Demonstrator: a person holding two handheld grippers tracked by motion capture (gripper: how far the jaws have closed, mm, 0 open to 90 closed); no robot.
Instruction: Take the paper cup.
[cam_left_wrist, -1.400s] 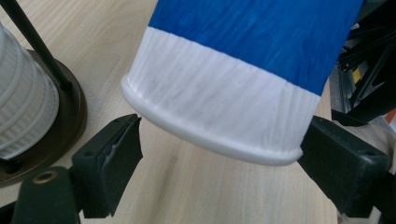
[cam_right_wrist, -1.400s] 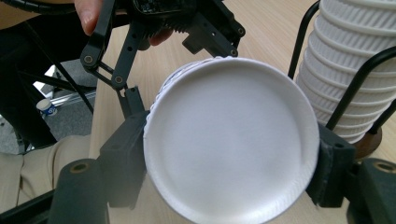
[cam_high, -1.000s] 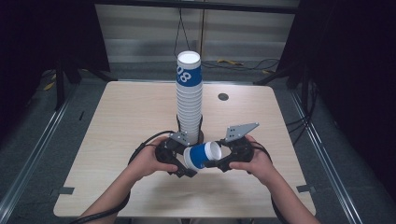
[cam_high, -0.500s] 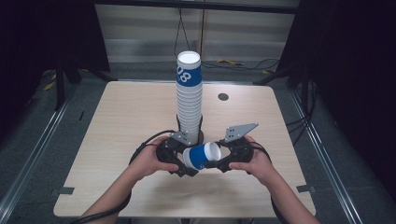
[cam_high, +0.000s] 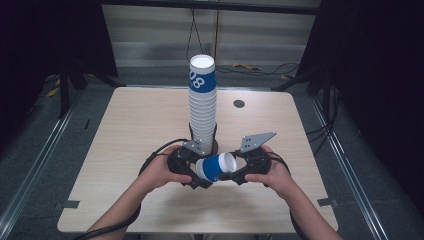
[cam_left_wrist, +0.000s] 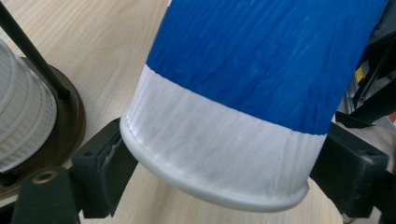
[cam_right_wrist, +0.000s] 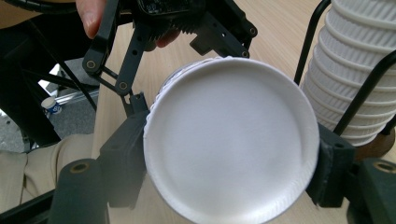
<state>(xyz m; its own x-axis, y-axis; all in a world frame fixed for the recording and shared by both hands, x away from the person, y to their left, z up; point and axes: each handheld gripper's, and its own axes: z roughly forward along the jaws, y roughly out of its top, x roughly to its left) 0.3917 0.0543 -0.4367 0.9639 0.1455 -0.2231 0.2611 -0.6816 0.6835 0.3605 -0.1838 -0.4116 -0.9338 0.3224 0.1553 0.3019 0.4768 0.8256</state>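
- Cup (cam_high: 216, 166) sits sideways between your two tongs, just above the counter (cam_high: 125, 150), held level like a bridge from one hand to the other.
- Left tongs (cam_left_wrist: 219, 177) are clenched on the cup's rolled white rim end; both black pads (cam_left_wrist: 107, 163) press the rim from either side.
- Right tongs (cam_right_wrist: 233, 158) are clenched on the other end, pads flanking the flat white bottom disc that faces its camera.
- Probable reason for the two-ended hold: more than one cup nested here, since ridged edges peek behind the disc in the right gripper view. You'd be pulling one off, or handing it across. Can't tell which.
- Look: paper cup, blue band around the body, white band toward the rim, wrinkled paper texture, no dents visible.
- Just beyond the tongs: tall stack of cups (cam_high: 203, 107), ribbed white with a blue top cup, standing upright in a black wire holder on a round brown base (cam_left_wrist: 70, 121).
- Stack close to the left tongs, not touching the held cup.
- Small dark disc (cam_high: 239, 104) on the counter, well beyond the right tongs.
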